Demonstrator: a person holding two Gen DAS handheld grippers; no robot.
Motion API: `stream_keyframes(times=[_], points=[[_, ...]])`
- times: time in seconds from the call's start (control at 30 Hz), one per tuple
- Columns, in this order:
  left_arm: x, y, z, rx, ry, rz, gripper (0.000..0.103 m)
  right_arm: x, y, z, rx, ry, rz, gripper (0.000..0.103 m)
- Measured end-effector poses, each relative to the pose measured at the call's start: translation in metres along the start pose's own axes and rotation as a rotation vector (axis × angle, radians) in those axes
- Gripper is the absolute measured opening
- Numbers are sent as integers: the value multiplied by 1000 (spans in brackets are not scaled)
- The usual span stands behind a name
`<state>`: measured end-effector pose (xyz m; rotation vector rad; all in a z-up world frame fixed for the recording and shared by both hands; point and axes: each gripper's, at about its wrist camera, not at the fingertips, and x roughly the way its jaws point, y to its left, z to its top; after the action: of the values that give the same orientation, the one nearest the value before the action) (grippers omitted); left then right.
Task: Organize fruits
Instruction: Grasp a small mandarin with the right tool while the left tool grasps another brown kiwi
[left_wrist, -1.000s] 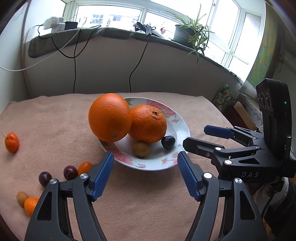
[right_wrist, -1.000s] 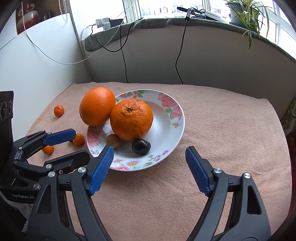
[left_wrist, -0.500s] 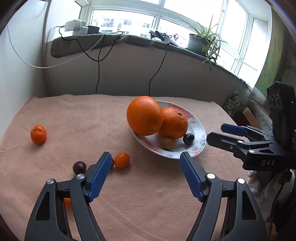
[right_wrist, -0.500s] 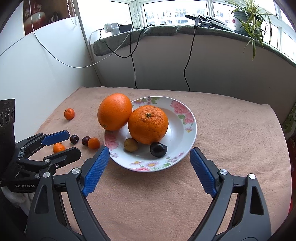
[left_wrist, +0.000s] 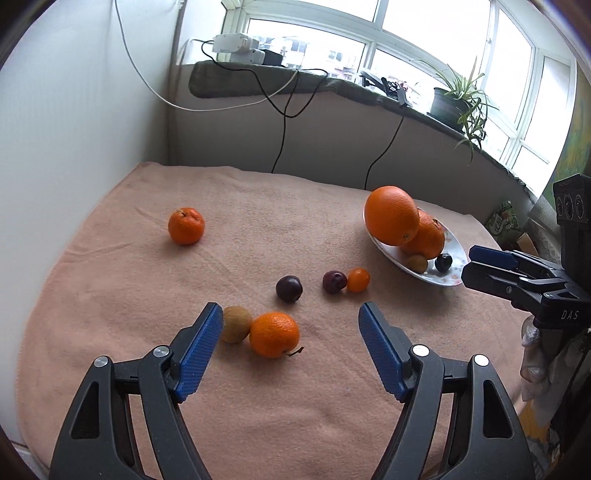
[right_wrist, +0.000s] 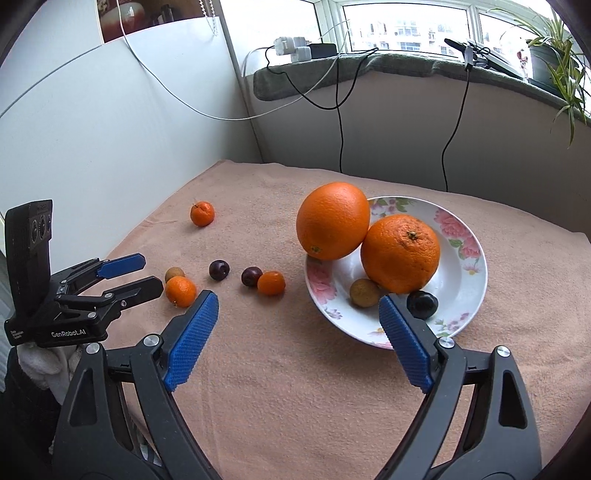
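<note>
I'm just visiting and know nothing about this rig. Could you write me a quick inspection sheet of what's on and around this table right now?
Surface: peach terry cloth covering the table.
Job's things: white floral plate holding two big oranges, one small tan round fruit and one dark plum. Loose on the cloth: three small mandarins, two dark plums, one tan fruit.
Clutter: nothing seen.
Grippers: left gripper open, empty, above the nearest mandarin; right gripper open, empty, near the plate's front rim.
Cables: black and white cables hanging from the windowsill.
Surroundings: white wall panel, potted spider plant on the sill.
</note>
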<state>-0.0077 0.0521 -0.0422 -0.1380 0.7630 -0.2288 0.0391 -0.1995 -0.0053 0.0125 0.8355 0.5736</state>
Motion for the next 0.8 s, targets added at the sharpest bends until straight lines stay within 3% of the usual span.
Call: stream_keyframes(times=[0.17,0.3,0.37,0.47,0.8], points=[[-1,31,-8,-79,16,5,61,17,24,0,-50,28,54,89],[6,48,-12,-130,43,-24,43,34,46,0,-100,66,98,76],[10,54,-14,-153,59,-41,40,43,56,-1,-123,84,122,72],[15,57,-17,-161,75,-59,39,56,72,-4,-154,117,158,63],[22,61,-14,-155,86,-68,37,92,114,-6,-274,178,188,61]])
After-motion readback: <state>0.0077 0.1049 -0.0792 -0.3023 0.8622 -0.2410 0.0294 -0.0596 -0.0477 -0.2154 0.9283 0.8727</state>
